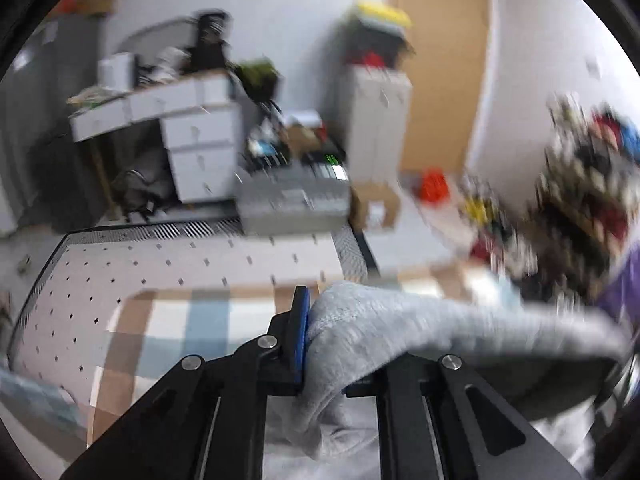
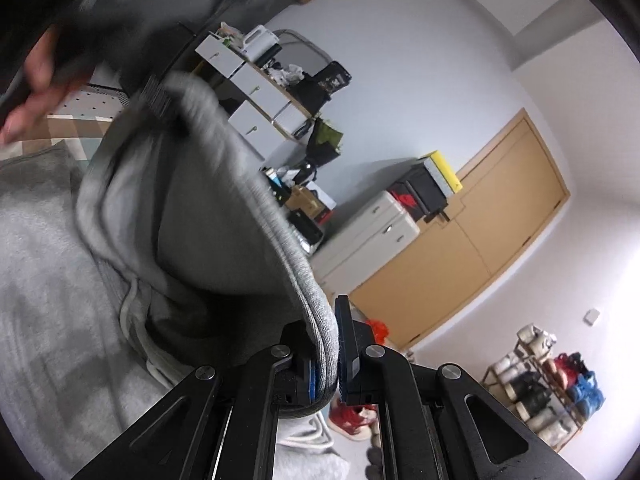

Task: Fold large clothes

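Grey fleece garment [image 1: 400,332], a hooded sweatshirt by its white drawcord [image 2: 132,320], catalogued left to right.

Left: checked cloth [image 1: 168,320] over a perforated white table [image 1: 120,264]; the garment's body lies on it, seen in the right wrist view as a flat grey expanse.

Centre-left: left gripper [image 1: 320,344], jaws closed on a bunched fold of the fleece; only one blue pad [image 1: 300,332] shows, the other is buried in cloth. The picture is blurred.

Centre-right: right gripper [image 2: 326,352], jaws clamped on a ribbed edge, doubled between the pads. The fabric spans raised between the two grips, above the table.

Far left of the right wrist view: a person's hand [image 2: 36,88], blurred, at the other gripper.

Risks, judged:
- Left hold looks bulky and uneven; a pull could slip layers out, dropping one corner.
- Drawcord hangs loose; it may trap inside the fold.
- Unequal tension between grips would skew the crease.
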`<state>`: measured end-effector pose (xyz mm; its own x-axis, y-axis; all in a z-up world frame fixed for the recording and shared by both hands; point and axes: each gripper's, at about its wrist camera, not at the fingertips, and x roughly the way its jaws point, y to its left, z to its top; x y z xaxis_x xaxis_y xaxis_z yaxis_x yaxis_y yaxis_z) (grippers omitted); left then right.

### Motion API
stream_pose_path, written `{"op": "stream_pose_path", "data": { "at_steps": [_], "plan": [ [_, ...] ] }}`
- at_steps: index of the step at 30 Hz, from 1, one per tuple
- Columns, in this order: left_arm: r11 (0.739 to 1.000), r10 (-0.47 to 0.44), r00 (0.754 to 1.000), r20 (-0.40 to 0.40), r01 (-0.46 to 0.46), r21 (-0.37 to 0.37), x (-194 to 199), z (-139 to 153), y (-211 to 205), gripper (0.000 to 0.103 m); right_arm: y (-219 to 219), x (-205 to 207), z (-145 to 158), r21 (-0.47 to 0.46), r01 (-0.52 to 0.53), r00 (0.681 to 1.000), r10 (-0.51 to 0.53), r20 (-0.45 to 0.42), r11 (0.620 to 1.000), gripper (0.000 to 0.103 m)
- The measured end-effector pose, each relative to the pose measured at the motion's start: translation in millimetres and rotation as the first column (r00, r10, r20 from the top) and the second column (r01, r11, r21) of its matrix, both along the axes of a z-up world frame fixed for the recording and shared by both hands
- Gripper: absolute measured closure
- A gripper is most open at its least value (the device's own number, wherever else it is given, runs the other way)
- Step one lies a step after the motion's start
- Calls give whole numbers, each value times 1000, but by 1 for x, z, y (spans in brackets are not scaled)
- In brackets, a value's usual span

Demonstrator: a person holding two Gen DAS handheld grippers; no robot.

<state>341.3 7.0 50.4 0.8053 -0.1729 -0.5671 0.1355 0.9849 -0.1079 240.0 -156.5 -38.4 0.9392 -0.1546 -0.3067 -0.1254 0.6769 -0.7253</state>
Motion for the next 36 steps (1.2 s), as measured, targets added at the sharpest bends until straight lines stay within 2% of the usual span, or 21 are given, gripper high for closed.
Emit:
{"op": "stream_pose_path", "data": {
  "at_steps": [3, 5, 9, 11, 13, 14, 16, 17, 18, 19, 21, 23, 26, 31, 33, 35, 36],
  "plan": [
    [999, 42, 992, 123, -44, 15, -22, 33, -2, 96, 0, 10, 13, 23, 39, 999, -39, 10, 999, 96],
    [999, 39, 982, 187, -41, 4, -39, 52, -3, 96, -1, 18, 31, 65, 73, 997, -74, 22, 995, 96],
    [999, -22, 977, 213, 32, -42, -72, 69, 4, 96, -19, 19, 71, 278, 113, 994, -111, -22, 954, 96],
    [998, -58, 976, 211, 64, -21, -89, 68, 4, 96, -33, 10, 84, 401, 119, 993, -98, -72, 908, 96],
    [995, -99, 970, 220, 103, -8, -105, 62, 3, 95, -49, -6, 90, 529, 127, 989, -70, -126, 839, 96],
    [992, -125, 967, 224, 128, -3, -119, 58, 1, 94, -53, -14, 90, 562, 135, 988, -68, -139, 816, 96],
    [984, -174, 959, 223, 176, 12, -142, 48, -5, 94, -68, -40, 86, 671, 163, 983, -59, -175, 724, 96],
    [981, -193, 956, 221, 194, 14, -148, 43, -11, 94, -73, -50, 83, 702, 174, 980, -52, -191, 691, 96],
    [977, -212, 954, 212, 214, 16, -150, 41, -16, 94, -78, -64, 75, 735, 192, 977, -52, -209, 650, 96],
    [971, -237, 952, 192, 240, 11, -164, 30, -17, 94, -82, -76, 67, 755, 209, 972, -50, -228, 621, 96],
    [960, -279, 949, 145, 281, 1, -163, 19, -22, 94, -88, -99, 51, 790, 241, 965, -52, -257, 564, 95],
    [950, -312, 947, 80, 312, 7, -172, -4, -24, 94, -97, -113, 33, 812, 293, 950, -54, -309, 505, 95],
    [936, -352, 936, -18, 352, 12, -177, -37, -30, 94, -109, -133, -3, 819, 402, 906, -49, -420, 410, 95],
    [920, -384, 913, -140, 391, 27, -190, -69, -40, 93, -122, -155, -45, 786, 530, 834, -26, -552, 318, 95],
    [913, -394, 901, -181, 407, 36, -196, -72, -43, 92, -126, -165, -53, 791, 545, 827, -22, -562, 279, 94],
    [912, -385, 902, -196, 405, 70, -208, -74, -44, 90, -127, -169, -58, 767, 575, 802, -14, -597, 284, 89],
    [913, -374, 903, -212, 398, 87, -212, -76, -45, 88, -127, -172, -61, 752, 596, 786, -9, -619, 283, 81]
  ]
}}
